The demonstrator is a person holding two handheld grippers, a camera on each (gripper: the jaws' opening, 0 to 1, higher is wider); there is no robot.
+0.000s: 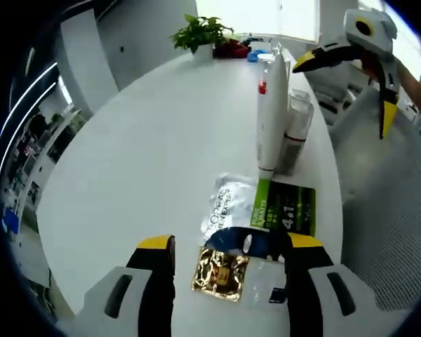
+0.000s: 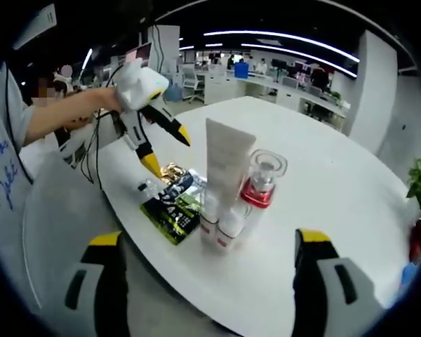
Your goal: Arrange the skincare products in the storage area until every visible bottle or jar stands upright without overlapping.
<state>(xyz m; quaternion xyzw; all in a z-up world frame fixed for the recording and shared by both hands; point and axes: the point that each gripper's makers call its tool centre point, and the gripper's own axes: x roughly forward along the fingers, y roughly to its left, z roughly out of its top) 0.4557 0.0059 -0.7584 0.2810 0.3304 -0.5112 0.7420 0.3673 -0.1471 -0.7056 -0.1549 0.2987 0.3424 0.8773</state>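
A tall white tube (image 1: 271,112) stands upright on its cap on the round white table (image 1: 147,161), touching a clear bottle (image 1: 295,130) with a red band. In front of them lie flat sachets: silver (image 1: 226,202), green-black (image 1: 286,208), gold (image 1: 221,272) and a dark blue one (image 1: 240,241) overlapping the others. My left gripper (image 1: 228,247) hovers open over the sachets, nothing held. My right gripper (image 1: 345,89) hangs open in the air beyond the bottles. From the right gripper view, the tube (image 2: 226,165) and bottle (image 2: 264,184) stand ahead of my open right gripper (image 2: 209,237); the left gripper (image 2: 168,149) is above the sachets (image 2: 172,203).
A potted plant (image 1: 200,34) with red and blue items beside it stands at the table's far edge. A grey mesh chair (image 1: 389,232) is close to the table edge by the sachets. A person's arm (image 2: 63,112) holds the left gripper. Office desks (image 2: 266,88) lie beyond.
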